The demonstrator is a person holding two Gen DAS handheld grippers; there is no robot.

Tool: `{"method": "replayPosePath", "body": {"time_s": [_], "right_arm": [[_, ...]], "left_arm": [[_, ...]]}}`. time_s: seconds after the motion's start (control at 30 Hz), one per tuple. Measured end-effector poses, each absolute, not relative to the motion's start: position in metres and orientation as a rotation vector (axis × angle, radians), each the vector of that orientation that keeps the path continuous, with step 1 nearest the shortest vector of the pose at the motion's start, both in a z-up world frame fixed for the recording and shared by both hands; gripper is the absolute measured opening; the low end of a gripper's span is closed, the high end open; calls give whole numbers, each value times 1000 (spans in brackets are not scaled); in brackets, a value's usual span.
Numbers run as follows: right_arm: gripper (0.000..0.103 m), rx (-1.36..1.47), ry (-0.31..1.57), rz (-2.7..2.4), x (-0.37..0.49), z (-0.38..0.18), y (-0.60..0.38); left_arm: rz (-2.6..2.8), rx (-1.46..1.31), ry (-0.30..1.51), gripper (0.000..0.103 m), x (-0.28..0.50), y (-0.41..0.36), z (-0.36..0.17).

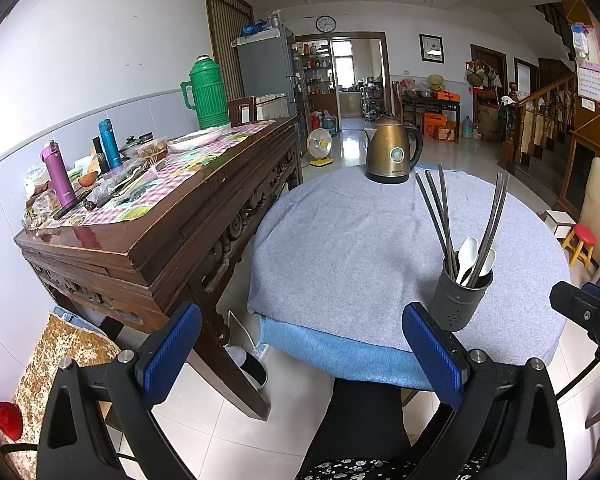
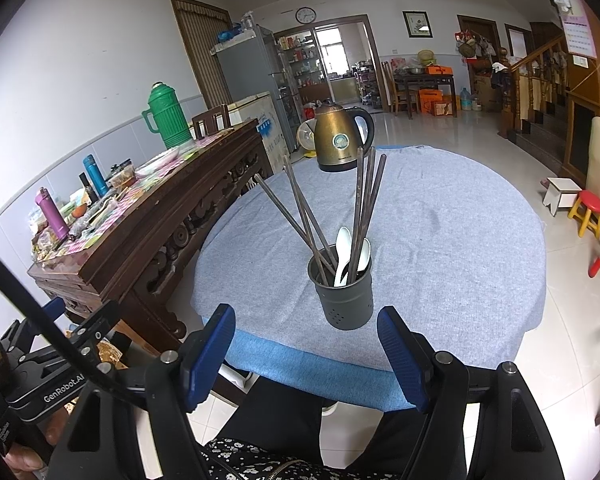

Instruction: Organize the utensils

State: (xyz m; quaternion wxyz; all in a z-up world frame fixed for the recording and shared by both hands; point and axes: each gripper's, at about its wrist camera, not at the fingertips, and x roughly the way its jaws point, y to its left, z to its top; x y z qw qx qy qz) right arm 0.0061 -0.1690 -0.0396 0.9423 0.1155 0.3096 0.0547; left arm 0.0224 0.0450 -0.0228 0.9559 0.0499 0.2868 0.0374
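Observation:
A dark grey holder cup (image 2: 345, 301) (image 1: 458, 300) stands near the front edge of the round table with the grey cloth (image 2: 440, 220) (image 1: 340, 240). Several dark chopsticks (image 2: 366, 208) (image 1: 440, 212) and two white spoons (image 2: 342, 246) (image 1: 468, 254) stick up out of it. My right gripper (image 2: 306, 350) is open, held just short of the table's edge, with the cup straight ahead of the gap and nothing between the fingers. My left gripper (image 1: 300, 346) is open too, empty, with the cup ahead of its right finger.
A brass-coloured kettle (image 2: 340, 140) (image 1: 392, 152) stands at the far side of the table. A cluttered wooden sideboard (image 1: 172, 216) with a green thermos (image 1: 208, 92) runs along the left. The person's dark-clothed legs (image 1: 364, 420) are below the grippers. A red stool (image 2: 588, 210) stands right.

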Motion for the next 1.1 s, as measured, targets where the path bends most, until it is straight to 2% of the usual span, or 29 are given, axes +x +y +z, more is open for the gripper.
{"method": "replayPosePath", "body": {"time_s": [0.4, 1.1], "right_arm": [[77, 234, 634, 106, 14, -32, -172], [77, 258, 677, 67, 57, -48, -197]], "left_arm": [[82, 103, 588, 100, 27, 47, -26], [58, 165, 658, 100, 80, 13, -35]]}}
